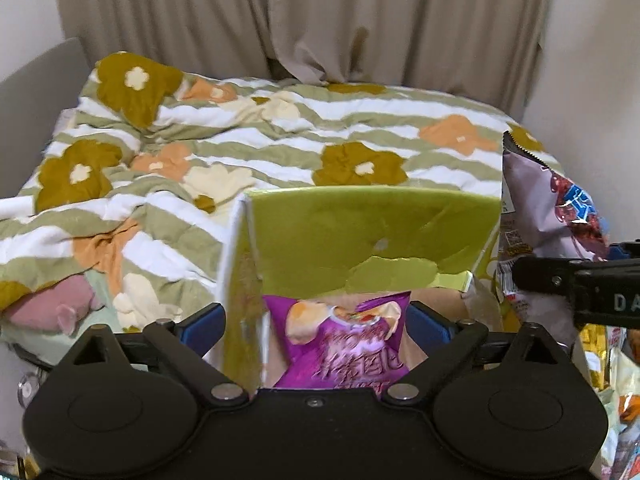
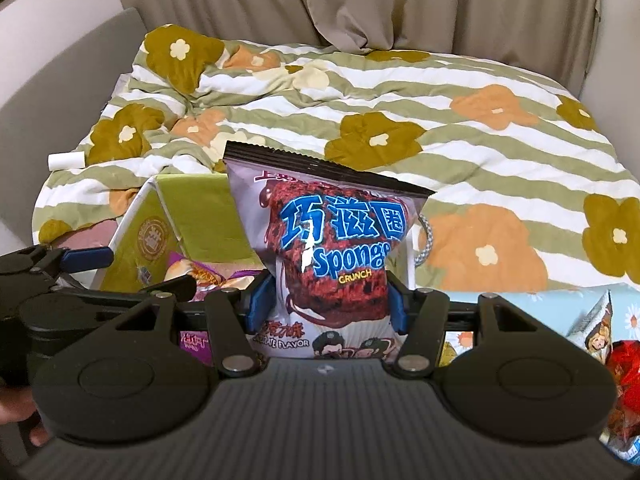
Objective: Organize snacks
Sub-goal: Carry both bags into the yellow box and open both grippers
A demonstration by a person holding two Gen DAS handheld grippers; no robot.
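Note:
My right gripper [image 2: 326, 306] is shut on a lilac Sponge Crunch bag [image 2: 332, 248] and holds it upright, just right of a lime-green box [image 2: 188, 208]. The same bag shows at the right edge of the left wrist view [image 1: 560, 216]. My left gripper [image 1: 316, 324] is wide open over the open green box [image 1: 360, 232], with a purple chip bag [image 1: 348, 348] lying loose inside the box between its spread fingers. The purple bag [image 2: 204, 276] and the left gripper [image 2: 90, 268] also show at the left of the right wrist view.
A bed with a flower-patterned quilt [image 1: 240, 152] fills the background, with beige curtains [image 1: 304, 16] behind. More snack packs lie at the right [image 2: 612, 344] and in the left wrist view [image 1: 616, 360]. A pink plush [image 1: 52, 304] lies at the left.

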